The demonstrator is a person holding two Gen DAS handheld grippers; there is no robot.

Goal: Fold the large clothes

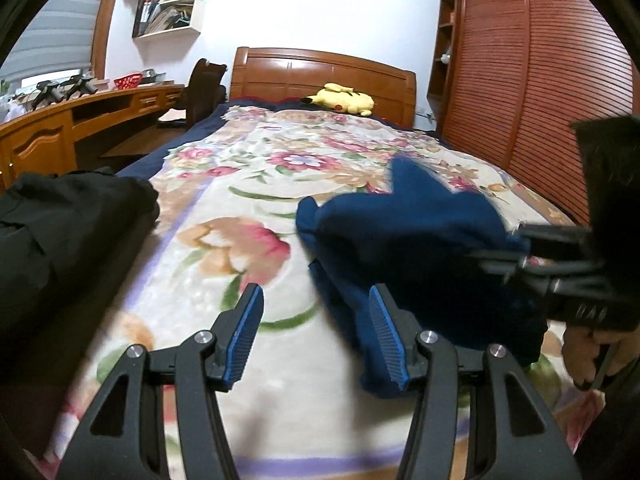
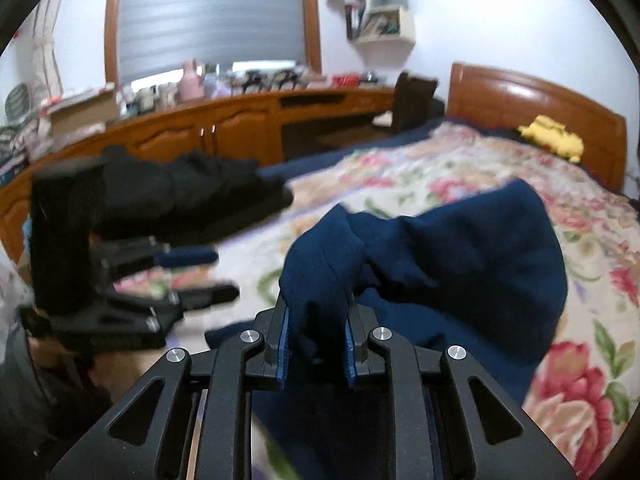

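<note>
A: The right gripper is clenched on a fold of the navy garment; the cloth bunches up between its blue pads and rises in a peak above them.

B: And the left gripper?

A: Released. Its jaws stand wide apart above the floral blanket, with nothing between them. Its right finger lies against the near edge of the navy garment, though real contact cannot be told from the left wrist view.

B: Where does the garment lie?

A: On the bed, heaped on the blanket toward the wardrobe side. Most of it rests crumpled on the blanket, and only the gathered part in the right gripper is lifted. The picture is blurred there.

B: Anything else on the bed?

A: A black garment sits piled at the left edge, well apart from the navy one. A yellow plush toy lies at the far end, against the wooden headboard.

B: And around the bed?

A: A long wooden desk runs along the window wall, cluttered on top, with a dark chair near its far end. White shelves hang on the wall above.
</note>
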